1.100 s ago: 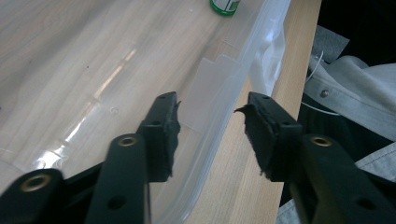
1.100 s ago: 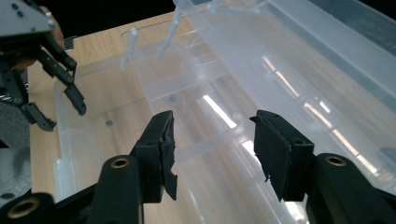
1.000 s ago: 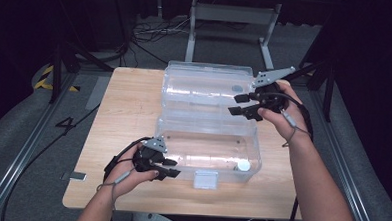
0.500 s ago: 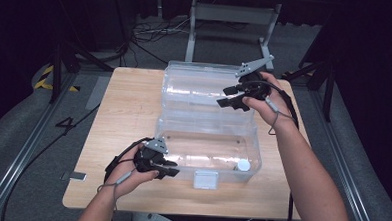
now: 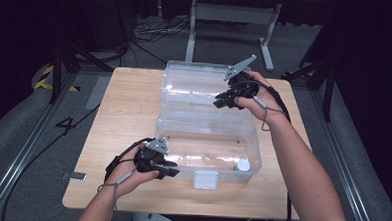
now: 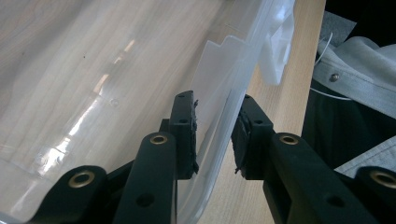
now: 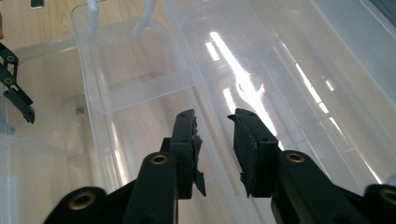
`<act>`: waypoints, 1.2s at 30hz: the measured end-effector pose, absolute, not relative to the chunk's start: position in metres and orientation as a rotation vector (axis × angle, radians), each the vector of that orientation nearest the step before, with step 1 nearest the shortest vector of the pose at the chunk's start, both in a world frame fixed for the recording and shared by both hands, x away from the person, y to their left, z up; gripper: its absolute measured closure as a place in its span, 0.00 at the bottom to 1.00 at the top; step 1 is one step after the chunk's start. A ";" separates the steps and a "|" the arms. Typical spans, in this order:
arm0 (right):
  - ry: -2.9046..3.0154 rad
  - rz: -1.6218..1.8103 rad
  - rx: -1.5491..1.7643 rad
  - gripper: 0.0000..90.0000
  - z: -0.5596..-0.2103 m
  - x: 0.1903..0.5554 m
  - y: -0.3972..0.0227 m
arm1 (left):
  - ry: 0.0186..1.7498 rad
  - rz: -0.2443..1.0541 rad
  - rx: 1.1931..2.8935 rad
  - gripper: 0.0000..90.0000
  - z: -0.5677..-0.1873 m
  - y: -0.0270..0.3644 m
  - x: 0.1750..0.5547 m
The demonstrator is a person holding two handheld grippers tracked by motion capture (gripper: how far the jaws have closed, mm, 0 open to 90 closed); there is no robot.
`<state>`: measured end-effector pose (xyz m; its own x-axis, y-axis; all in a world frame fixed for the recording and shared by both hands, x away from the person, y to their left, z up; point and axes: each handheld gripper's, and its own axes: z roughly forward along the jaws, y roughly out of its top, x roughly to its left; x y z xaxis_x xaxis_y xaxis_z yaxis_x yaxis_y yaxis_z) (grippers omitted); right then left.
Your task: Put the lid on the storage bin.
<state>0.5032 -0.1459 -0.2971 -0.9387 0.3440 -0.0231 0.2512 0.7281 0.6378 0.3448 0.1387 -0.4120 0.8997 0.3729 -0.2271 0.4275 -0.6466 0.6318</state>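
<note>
The high view is mounted above the person's side of the wooden table (image 5: 129,112), facing forward and down from a distance, so the whole tabletop, both forearms and the floor beyond fall within frame. The left gripper view rides on the left gripper (image 6: 215,135) and looks along its two black jaws at very close range onto the near wall of the clear plastic box (image 6: 140,70), with the table edge beside it. The right gripper view rides on the right gripper (image 7: 215,140), looks down at close range into the same box (image 7: 303,93), and all three views share this box (image 5: 207,141).
</note>
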 end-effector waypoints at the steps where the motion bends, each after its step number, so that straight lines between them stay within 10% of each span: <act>1: 2.789 0.999 0.483 0.82 -0.297 0.503 -0.146 | 0.571 -0.099 2.340 0.80 -0.412 0.139 0.345; 36: 2.737 0.991 0.366 0.87 -0.291 0.469 -0.148 | 0.568 -0.082 2.369 0.80 -0.411 0.137 0.344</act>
<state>0.4692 -0.1479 -0.2914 -0.9477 0.2999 -0.1093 0.1605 0.7436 0.6491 0.3439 0.1369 -0.4113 0.9024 0.3771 -0.2083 0.4206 -0.6665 0.6156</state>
